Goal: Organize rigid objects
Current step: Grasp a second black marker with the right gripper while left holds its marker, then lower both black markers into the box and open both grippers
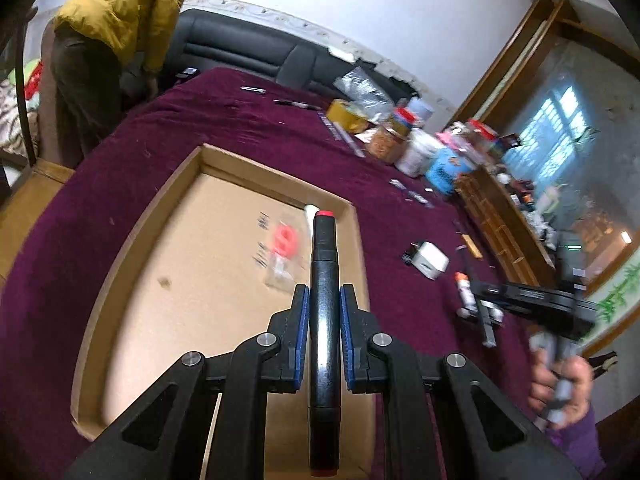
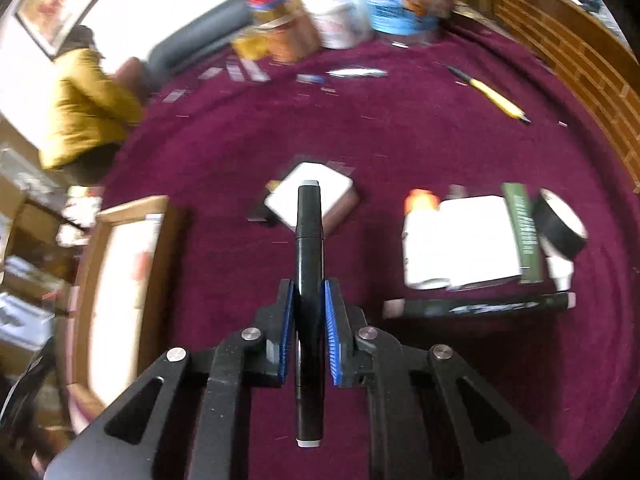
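My left gripper point(image 1: 324, 300) is shut on a black marker with a red cap point(image 1: 325, 312), held above the right side of an open cardboard box point(image 1: 132, 240). The box holds a small clear bag with red parts point(image 1: 282, 252) and a white stick point(image 1: 310, 214). My right gripper point(image 2: 309, 296) is shut on a black marker with a grey cap point(image 2: 309, 280), above the purple tablecloth point(image 2: 360, 128) near a white charger point(image 2: 310, 196). The right gripper also shows in the left wrist view point(image 1: 490, 320), to the right of the box.
On the cloth lie a white bottle with an orange cap point(image 2: 420, 248), white paper point(image 2: 476, 236), a green tube point(image 2: 524, 232), a black tape roll point(image 2: 560, 224), another black marker point(image 2: 480, 306) and a yellow pen point(image 2: 494, 98). Jars and tins point(image 1: 416, 140) stand at the back. A person in a yellow jacket point(image 1: 120, 8) stands by the sofa.
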